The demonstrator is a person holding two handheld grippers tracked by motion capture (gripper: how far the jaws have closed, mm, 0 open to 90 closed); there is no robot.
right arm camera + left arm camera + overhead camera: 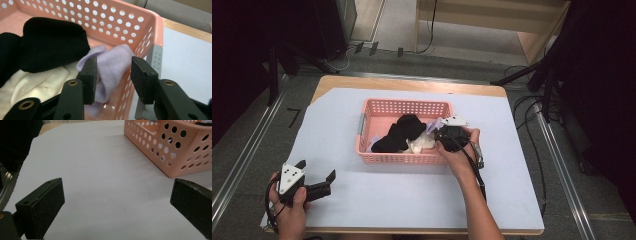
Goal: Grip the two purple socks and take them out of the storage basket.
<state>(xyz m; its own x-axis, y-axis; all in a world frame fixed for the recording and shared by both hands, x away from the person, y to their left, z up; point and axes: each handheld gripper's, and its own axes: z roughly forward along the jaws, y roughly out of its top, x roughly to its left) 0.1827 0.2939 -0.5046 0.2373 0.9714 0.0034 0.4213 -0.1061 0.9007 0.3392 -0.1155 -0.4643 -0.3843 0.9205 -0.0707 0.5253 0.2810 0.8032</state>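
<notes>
Lilac cloth (113,65) half behind gripper (113,80).

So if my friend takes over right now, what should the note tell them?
Left tool: open, holding nothing, over the white sheet near the front left corner.
Right tool: at the pink basket's right end, jaws either side of the lilac cloth; grip not closed yet.
In the basket: black cloth, cream cloth, lilac cloth.
Done: nothing lies outside the basket.
Left: probably close on the lilac cloth and lift it.
</notes>
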